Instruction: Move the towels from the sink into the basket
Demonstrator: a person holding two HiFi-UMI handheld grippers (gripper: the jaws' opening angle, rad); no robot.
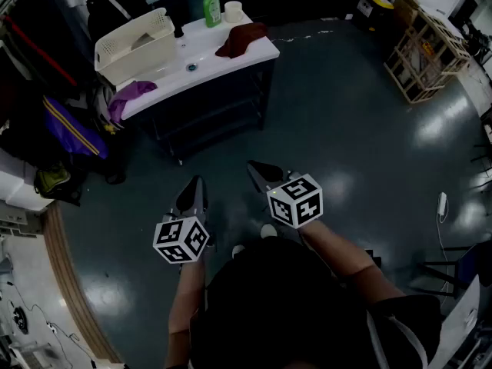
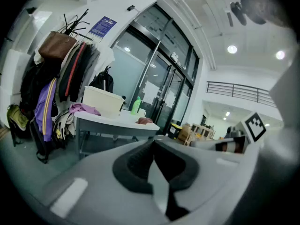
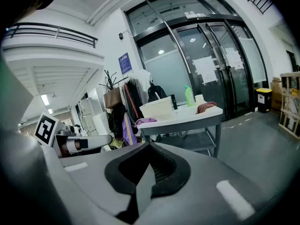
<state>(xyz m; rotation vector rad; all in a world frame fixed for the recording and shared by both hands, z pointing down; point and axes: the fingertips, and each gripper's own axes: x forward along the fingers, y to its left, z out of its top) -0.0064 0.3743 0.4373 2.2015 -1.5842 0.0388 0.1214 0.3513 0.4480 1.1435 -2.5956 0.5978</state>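
Both my tongs are pressed together on nothing: left gripper (image 1: 195, 183), right gripper (image 1: 258, 167). The white sink counter on a dark metal frame (image 1: 231, 58) stands well apart, straight ahead. On it, the crumpled dark red towel (image 1: 242, 38) lies at the right end, roughly in line with my right gripper, so that hand is nearer. The purple towel (image 1: 131, 96) drapes over the left front edge, nearer my left. The red one's long axis seems to run along the counter, though it is too small to be sure. The cream slatted plastic basket (image 1: 134, 44) sits at the left end, behind the purple towel. The dark glossy floor (image 1: 346, 129) between us is open.
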